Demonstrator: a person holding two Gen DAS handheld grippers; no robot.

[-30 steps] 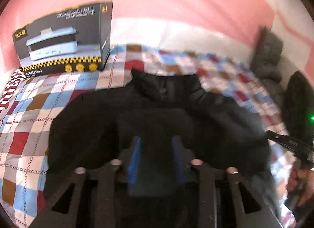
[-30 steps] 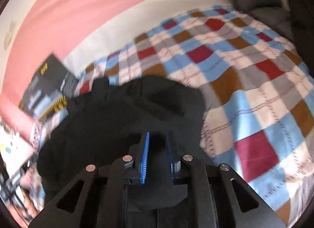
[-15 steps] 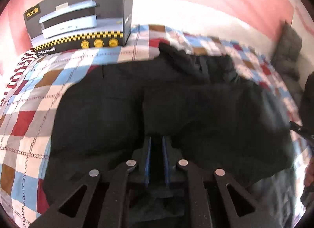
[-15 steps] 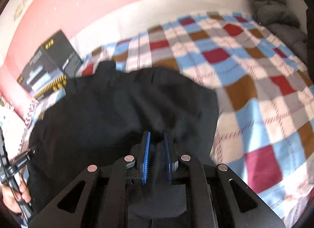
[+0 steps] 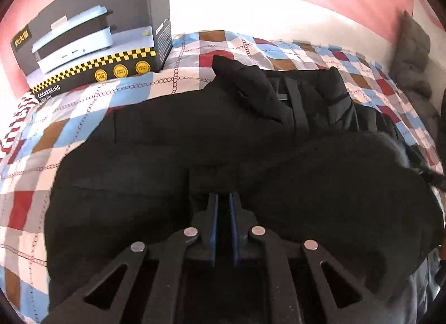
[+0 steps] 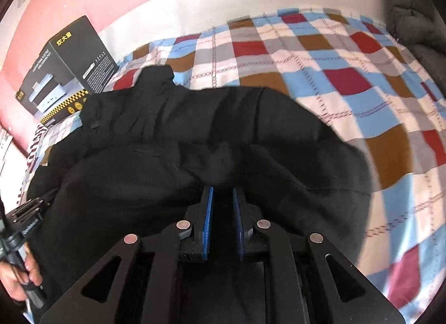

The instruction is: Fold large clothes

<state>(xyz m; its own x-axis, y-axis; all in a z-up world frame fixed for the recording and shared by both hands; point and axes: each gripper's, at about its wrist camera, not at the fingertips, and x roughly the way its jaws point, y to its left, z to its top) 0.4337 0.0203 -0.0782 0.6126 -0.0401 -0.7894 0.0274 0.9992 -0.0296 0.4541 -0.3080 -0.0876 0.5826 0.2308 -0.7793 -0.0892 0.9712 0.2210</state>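
1. Black lettering panels on the box (image 5: pixel 92 26) at the upper left of my left view read "MULTIFUNCTIONAL ELECTRIC OVEN (COOKING POT)" and "COOKERKING"; in my right view the box (image 6: pixel 67 73) sits at the left edge, its print too small to read.
2. The black jacket (image 5: pixel 223 140) fills the centre of both views, lying on the checked bedspread (image 5: pixel 83 106).
3. My left gripper (image 5: pixel 222 198) has its blue pads nearly together, pinching a jacket fold; my right gripper (image 6: pixel 223 193) does the same, its gap slightly wider.
4. Only my right view shows the hand (image 6: pixel 19 279) at the lower left; only my left view shows the collar and zip clearly.
5. Since a second ago, the left pads have closed and the box looms nearer.
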